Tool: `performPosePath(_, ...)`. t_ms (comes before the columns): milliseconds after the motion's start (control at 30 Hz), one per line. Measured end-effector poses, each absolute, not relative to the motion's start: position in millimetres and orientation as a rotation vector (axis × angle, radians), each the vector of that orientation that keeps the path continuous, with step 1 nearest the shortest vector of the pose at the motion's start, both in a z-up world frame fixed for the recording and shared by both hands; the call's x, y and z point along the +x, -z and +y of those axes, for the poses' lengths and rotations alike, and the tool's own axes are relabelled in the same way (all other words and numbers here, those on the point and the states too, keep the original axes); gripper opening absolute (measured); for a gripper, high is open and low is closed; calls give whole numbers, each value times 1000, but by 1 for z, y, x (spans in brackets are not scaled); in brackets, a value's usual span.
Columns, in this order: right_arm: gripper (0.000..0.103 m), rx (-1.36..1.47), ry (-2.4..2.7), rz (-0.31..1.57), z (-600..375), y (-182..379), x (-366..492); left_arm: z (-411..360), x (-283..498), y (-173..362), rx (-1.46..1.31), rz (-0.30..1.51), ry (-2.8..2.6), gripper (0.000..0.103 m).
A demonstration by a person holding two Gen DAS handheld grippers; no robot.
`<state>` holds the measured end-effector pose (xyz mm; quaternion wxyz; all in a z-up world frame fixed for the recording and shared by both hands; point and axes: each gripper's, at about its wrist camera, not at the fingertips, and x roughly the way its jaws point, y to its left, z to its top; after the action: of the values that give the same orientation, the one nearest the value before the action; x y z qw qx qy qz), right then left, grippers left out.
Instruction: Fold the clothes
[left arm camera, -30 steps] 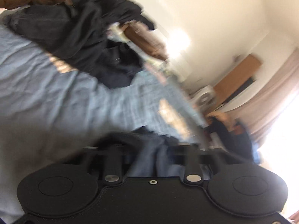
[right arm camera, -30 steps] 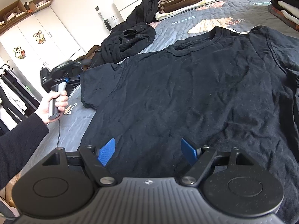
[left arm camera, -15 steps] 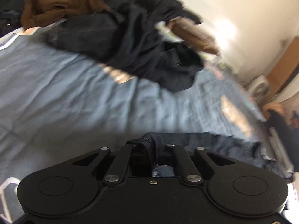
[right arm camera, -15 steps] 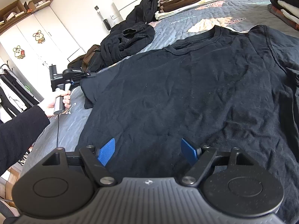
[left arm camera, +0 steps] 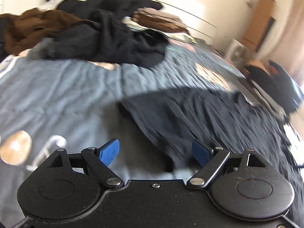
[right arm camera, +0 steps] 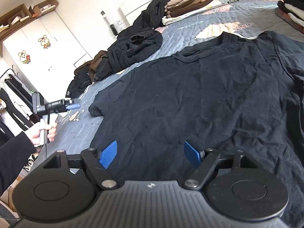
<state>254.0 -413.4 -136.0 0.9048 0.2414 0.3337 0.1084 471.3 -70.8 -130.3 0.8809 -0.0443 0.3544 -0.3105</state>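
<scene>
A black T-shirt (right arm camera: 199, 95) lies spread flat, front up, on the grey-blue bed cover (right arm camera: 79, 131). Its left sleeve (right arm camera: 98, 108) lies bunched at the shirt's left edge. My right gripper (right arm camera: 150, 154) is open and empty, low over the shirt's bottom hem. My left gripper (left arm camera: 155, 152) is open and empty just off the shirt's left side; in its blurred view the shirt (left arm camera: 199, 117) lies ahead to the right. It also shows in the right wrist view (right arm camera: 73, 106), held in a hand a short way left of the sleeve.
A heap of black and brown clothes (right arm camera: 123, 57) lies behind the shirt to the left. Folded stacks (right arm camera: 197, 1) sit at the bed's far end and another stack (right arm camera: 290, 9) at the far right. A white wardrobe (right arm camera: 38, 57) and hanging clothes (right arm camera: 11, 102) stand left.
My left gripper was shut on the shirt's left sleeve; it has let go, opened and drawn back to the left. The sleeve now lies bunched on the bed. My right gripper has not moved.
</scene>
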Motion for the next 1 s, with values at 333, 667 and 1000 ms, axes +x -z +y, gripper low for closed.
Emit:
performPosePath(333, 77, 470, -224, 722, -406, 144, 258, -101, 464, 163, -55, 718, 747, 42)
performPosePath(667, 77, 461, -227, 732, -404, 147, 259, -116, 474, 178, -85, 748, 801, 21)
performPosePath(1000, 77, 426, -286, 706, -393, 140, 257, -108, 475, 175, -61, 771, 813, 8)
